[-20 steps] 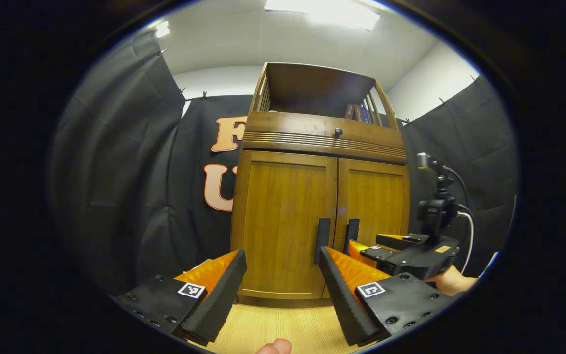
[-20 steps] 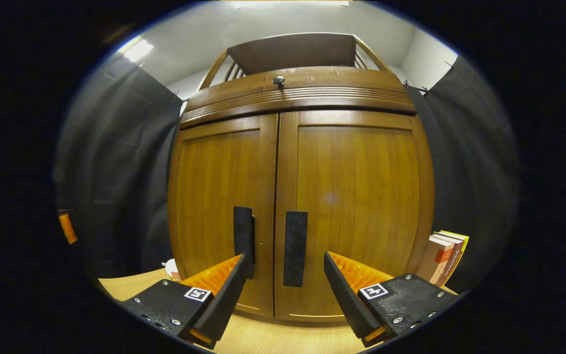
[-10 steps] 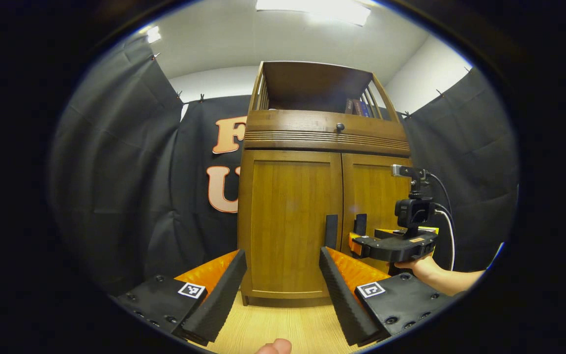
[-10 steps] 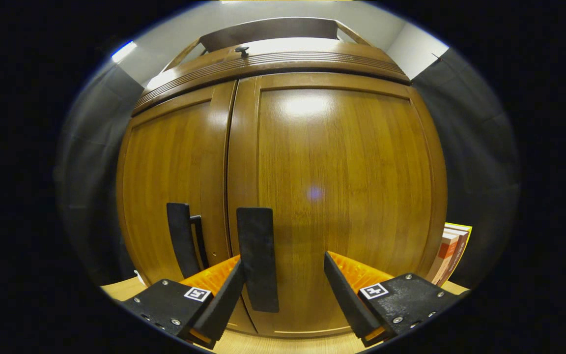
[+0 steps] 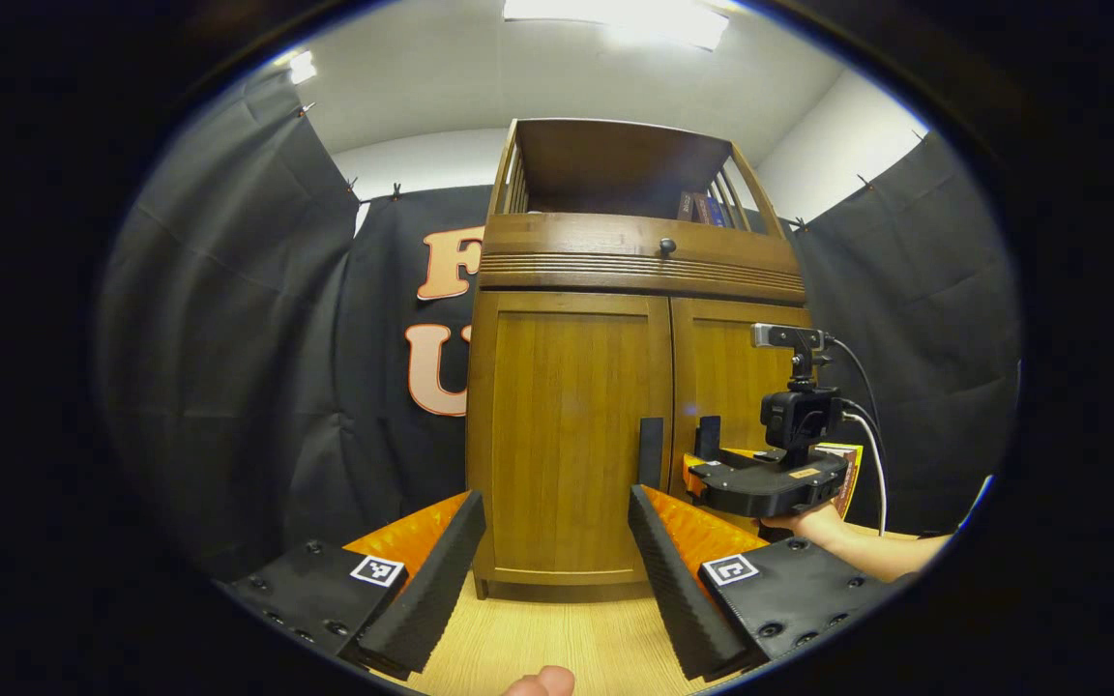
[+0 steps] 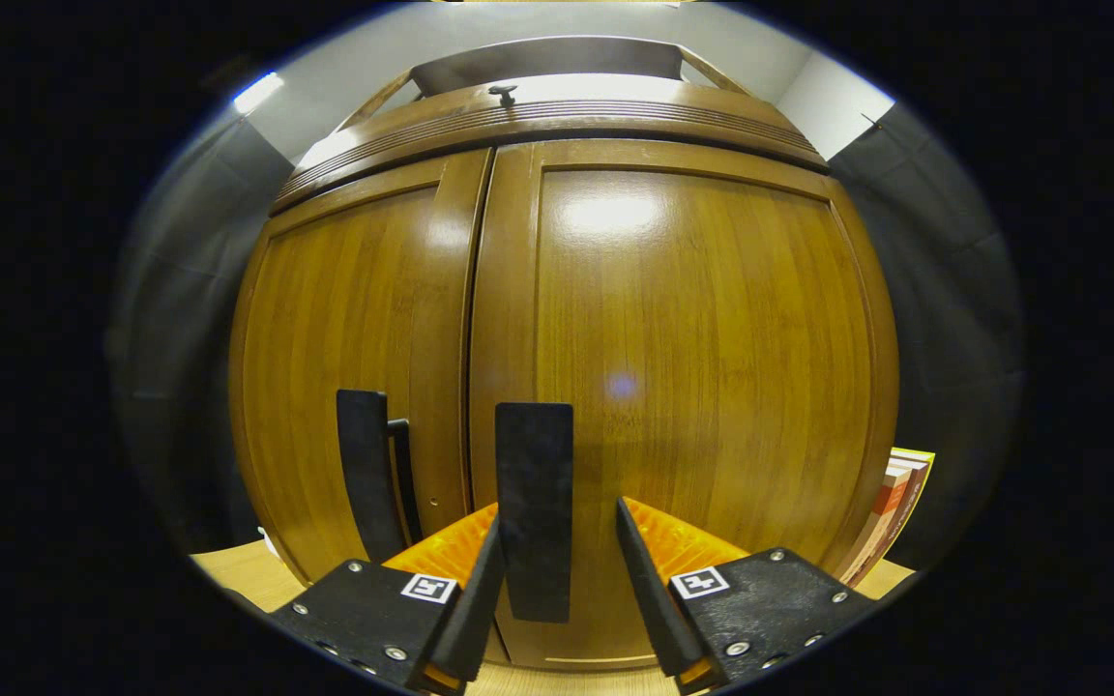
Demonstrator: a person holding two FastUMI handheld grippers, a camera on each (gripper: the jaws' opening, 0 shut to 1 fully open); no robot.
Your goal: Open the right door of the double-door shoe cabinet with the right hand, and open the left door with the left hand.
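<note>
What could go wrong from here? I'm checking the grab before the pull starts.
1. The right hand-held gripper has the right door's handle between its fingers, one finger touching and the other apart; pulling now could slip off.
2. The left door's handle sits close beside; a sideways drift could catch it.
3. The books stand by the cabinet's right side; a wide-swinging door might hit them.
</note>
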